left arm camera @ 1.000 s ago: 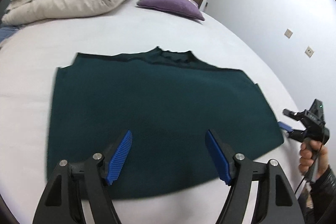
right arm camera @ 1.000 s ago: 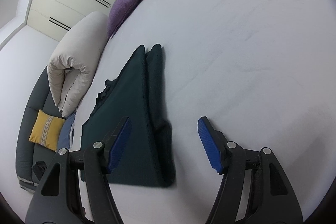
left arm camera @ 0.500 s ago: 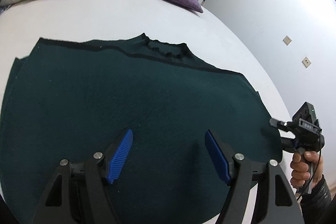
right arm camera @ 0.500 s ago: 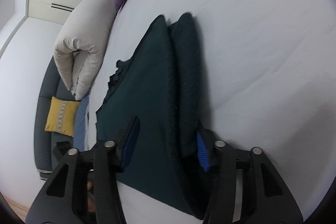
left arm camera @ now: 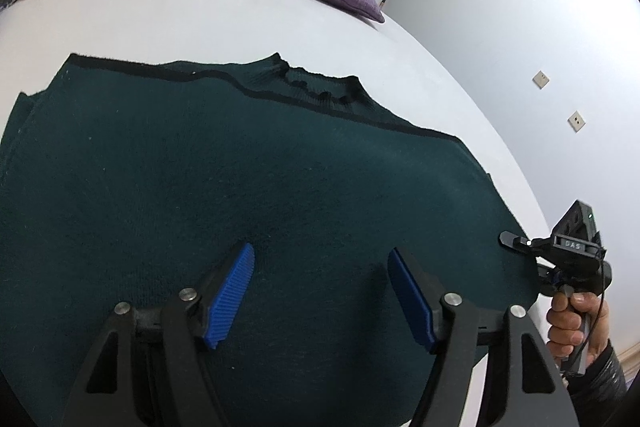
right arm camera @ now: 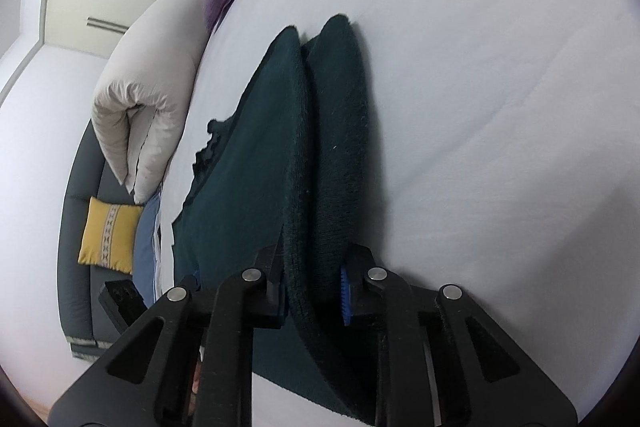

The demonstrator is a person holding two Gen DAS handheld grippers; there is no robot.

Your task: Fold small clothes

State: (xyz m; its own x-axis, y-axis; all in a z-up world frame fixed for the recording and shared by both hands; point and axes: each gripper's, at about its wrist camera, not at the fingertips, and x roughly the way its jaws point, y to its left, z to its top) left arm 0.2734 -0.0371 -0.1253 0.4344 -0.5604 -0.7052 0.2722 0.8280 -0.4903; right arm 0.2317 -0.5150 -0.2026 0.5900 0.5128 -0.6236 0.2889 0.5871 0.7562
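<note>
Grip taken on one hem corner, the other not yet caught

Sweater [left arm camera: 248, 187], dark green and knitted, lies flat on the white bed [left arm camera: 168, 23] with its collar towards the far side and its hem nearest the person. Its sides appear folded in already, so the garment reads as a broad rectangle; in the right wrist view the folded side edge stands as two thick layers. The right gripper [right arm camera: 314, 289] has just been closing, and its blue-padded fingers [right arm camera: 345, 293] now pinch that doubled edge at the near right corner of the sweater. In the left wrist view the same gripper sits at the cloth's right corner, held by a hand [left arm camera: 576, 319].

The left gripper [left arm camera: 320, 291] hangs over the near part of the sweater with its fingers [left arm camera: 230, 297] spread apart and nothing between them; the knit lies below them, untouched as far as can be seen.

The step in hand looks like taking hold of the hem for a fold towards the collar. The next move probably calls for the left gripper to drop to the near left corner and close on every layer there, then for both to lift together and carry the hem evenly to the neckline. A thick knit may slip if only the top layer is caught.
</note>
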